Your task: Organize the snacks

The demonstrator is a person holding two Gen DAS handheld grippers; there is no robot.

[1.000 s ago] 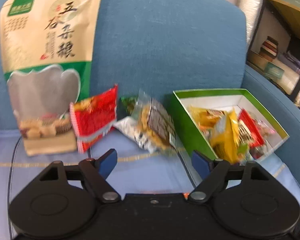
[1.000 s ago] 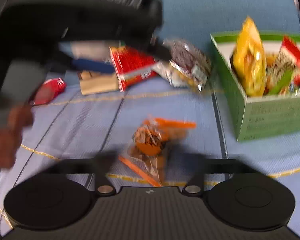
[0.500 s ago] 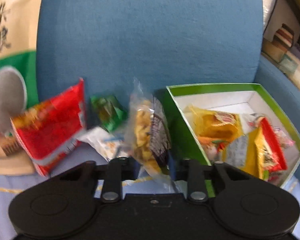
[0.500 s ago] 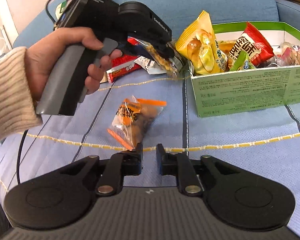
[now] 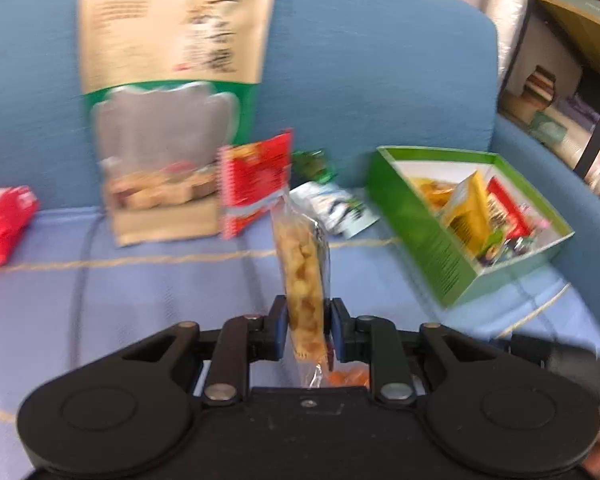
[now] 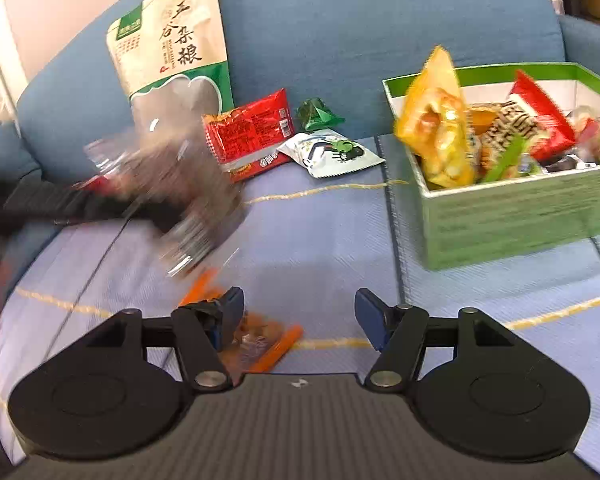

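Left gripper [image 5: 308, 330] clamps a clear snack packet [image 5: 302, 280]; right gripper [image 6: 299, 318], jaws just opening wide, holds nothing, green box [image 6: 512, 216] at two o'clock.

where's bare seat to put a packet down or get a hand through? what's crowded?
Free: the blue seat cloth between the green box and the orange-striped packet near the right gripper. Crowded: along the backrest, where the tall grain bag, red packet, green candy and white packet cluster. The box itself is full.
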